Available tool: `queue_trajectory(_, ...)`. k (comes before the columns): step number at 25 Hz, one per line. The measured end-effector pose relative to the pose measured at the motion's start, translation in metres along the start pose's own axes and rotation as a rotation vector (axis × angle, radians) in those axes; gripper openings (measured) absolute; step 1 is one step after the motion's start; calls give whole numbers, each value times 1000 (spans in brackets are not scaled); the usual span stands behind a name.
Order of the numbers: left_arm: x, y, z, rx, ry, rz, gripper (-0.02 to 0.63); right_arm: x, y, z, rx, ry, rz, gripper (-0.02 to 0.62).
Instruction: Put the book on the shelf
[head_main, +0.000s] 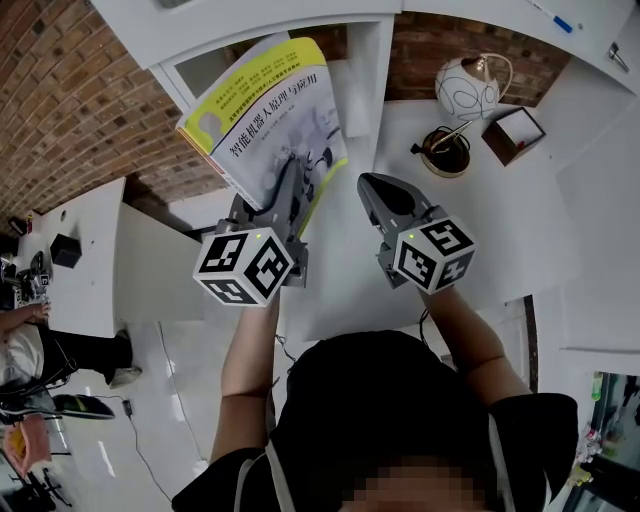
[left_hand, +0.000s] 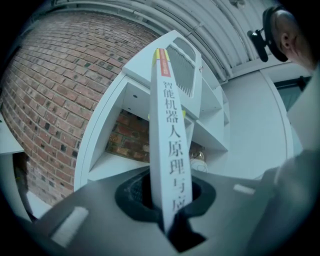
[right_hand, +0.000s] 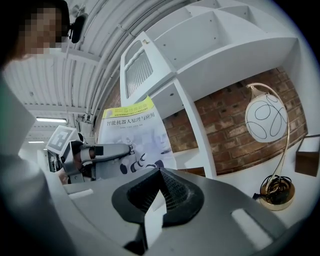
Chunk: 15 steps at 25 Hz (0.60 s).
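Probably stiff yet top-heavy, the book (head_main: 272, 105) at upper centre is clamped low on its spine by the left gripper (head_main: 292, 172) jaws; right gripper (head_main: 372, 188) clenched, empty.

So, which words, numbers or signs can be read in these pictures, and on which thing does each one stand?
"智能机器人原理与应用": front cover of the book, also clear in the right gripper view.
"智能机器人原理与": the book's spine in the left gripper view; the characters below this are cut off.
Small print above the cover title: too small to read.
Marker cubes: black-and-white square patterns only, no words.
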<state>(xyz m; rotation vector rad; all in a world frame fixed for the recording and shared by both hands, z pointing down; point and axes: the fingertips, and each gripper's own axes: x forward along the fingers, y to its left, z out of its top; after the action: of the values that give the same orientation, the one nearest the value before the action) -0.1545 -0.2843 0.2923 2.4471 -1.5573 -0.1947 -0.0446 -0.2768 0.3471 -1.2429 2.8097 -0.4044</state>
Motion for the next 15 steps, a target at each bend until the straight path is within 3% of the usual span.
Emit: queue_trajectory(15,8,6,9,-190,-55,7,66,7,7,6,-27,1,36,-5)
